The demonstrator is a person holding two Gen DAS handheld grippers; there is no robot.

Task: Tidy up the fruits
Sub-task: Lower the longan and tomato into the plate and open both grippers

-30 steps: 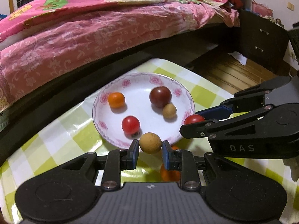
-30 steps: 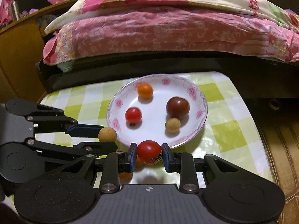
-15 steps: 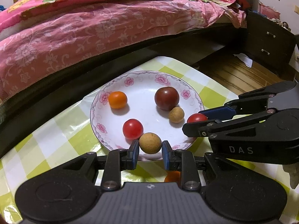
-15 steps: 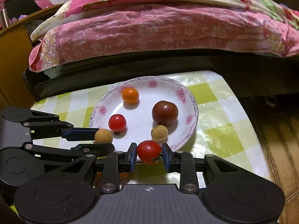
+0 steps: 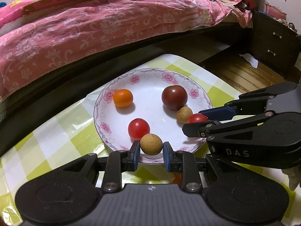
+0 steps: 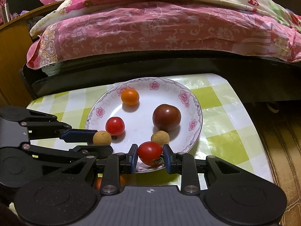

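A white floral plate [image 5: 150,86] [image 6: 195,113] holds an orange tomato [image 5: 123,98] [image 6: 130,97], a dark brown tomato [image 5: 174,97] [image 6: 166,117], a red tomato [image 5: 138,128] [image 6: 115,126] and a tan longan [image 5: 184,114] [image 6: 160,137]. My left gripper [image 5: 151,150] [image 6: 102,141] is shut on a second tan longan [image 5: 151,144] [image 6: 102,137] over the plate's near rim. My right gripper [image 6: 150,156] [image 5: 195,121] is shut on a red tomato [image 6: 150,153] [image 5: 196,118] over the plate's near right part.
The plate sits on a small table with a green and white checked cloth [image 5: 62,131] [image 6: 223,122]. An orange fruit [image 6: 109,181] [image 5: 176,179] lies on the cloth under the grippers. A bed with a pink quilt [image 5: 94,28] stands close behind. Wooden floor [image 5: 242,75] lies to the right.
Both grippers have moved forward with their fruits, from the plate's near edge to over the plate. The fruits on the plate have not moved.
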